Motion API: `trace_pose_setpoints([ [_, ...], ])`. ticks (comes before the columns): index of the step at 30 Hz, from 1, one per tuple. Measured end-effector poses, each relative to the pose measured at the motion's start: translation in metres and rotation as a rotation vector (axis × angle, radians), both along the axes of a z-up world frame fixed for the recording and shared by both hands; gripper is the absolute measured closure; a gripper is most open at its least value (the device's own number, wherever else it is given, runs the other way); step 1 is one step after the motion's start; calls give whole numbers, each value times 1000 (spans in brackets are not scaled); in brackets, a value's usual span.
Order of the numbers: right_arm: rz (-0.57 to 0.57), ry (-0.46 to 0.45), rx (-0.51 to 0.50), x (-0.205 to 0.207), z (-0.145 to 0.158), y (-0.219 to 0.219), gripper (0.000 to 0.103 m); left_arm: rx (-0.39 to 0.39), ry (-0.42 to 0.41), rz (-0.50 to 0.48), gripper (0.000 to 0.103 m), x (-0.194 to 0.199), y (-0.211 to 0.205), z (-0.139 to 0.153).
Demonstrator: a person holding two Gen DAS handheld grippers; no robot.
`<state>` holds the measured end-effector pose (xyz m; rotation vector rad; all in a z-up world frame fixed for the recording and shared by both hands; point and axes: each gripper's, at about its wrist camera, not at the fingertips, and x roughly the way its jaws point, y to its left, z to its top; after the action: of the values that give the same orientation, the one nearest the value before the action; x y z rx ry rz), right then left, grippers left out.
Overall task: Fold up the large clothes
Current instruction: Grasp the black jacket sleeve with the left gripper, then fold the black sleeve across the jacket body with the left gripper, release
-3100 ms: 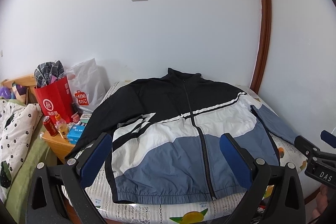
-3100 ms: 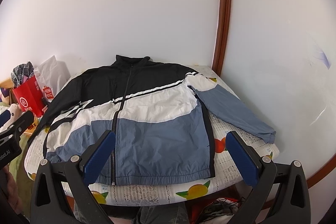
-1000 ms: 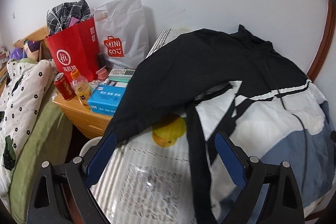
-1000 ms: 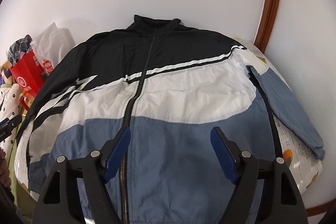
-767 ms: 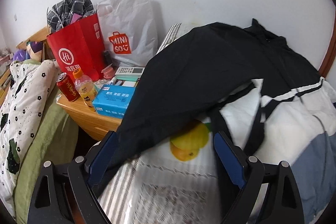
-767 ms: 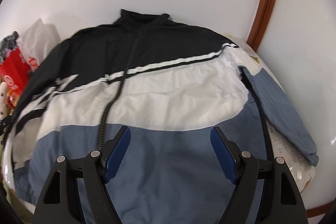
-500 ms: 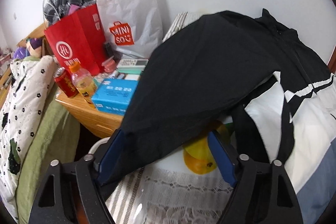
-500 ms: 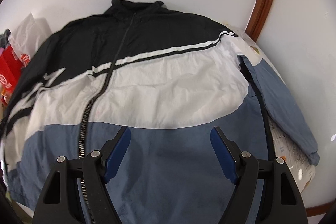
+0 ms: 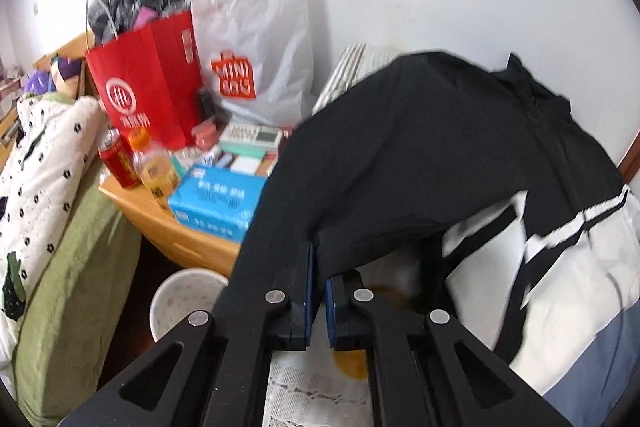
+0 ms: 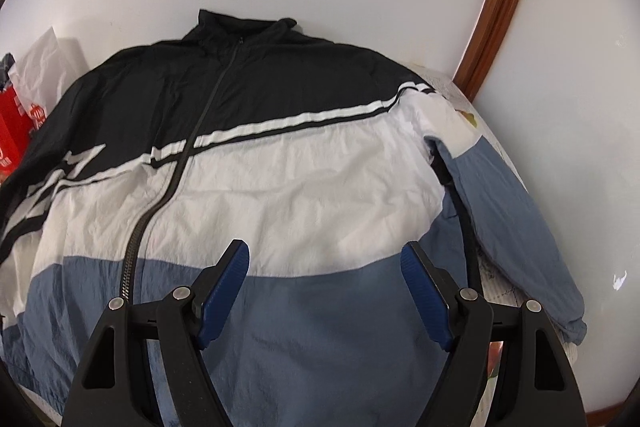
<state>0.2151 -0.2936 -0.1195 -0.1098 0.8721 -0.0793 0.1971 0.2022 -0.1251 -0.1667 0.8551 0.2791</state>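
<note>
Jacket (image 9: 460,155) lies on the bed (image 9: 312,387); left gripper (image 9: 318,267) is clamped on its black sleeve beside the nightstand (image 9: 168,227). Right view: right gripper (image 10: 324,267) hovers over the jacket's blue front, jaws apart, holding nothing.

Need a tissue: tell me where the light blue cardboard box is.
In the left wrist view, the light blue cardboard box lies on the wooden nightstand, between the orange drink bottle and the jacket's black sleeve.
</note>
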Motion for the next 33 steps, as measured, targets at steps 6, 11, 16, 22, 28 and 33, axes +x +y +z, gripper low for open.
trace_pose_setpoints([
  [6,27,-45,-14,8,14,-8,26,20,-66,-17,98,6,-19,46],
  [11,25,-76,25,16,27,-23,26,8,-127,-78,98,24,-52,79],
  [16,37,-106,26,18,33,-33,26,8,-161,-171,98,48,-98,94],
  [22,32,-96,46,22,28,-56,26,-2,-164,-290,98,79,-161,92],
  [28,11,-82,69,27,16,-80,26,5,-119,-380,98,105,-219,68],
  [33,-2,-54,82,35,4,-93,26,-7,-57,-410,98,115,-247,41],
])
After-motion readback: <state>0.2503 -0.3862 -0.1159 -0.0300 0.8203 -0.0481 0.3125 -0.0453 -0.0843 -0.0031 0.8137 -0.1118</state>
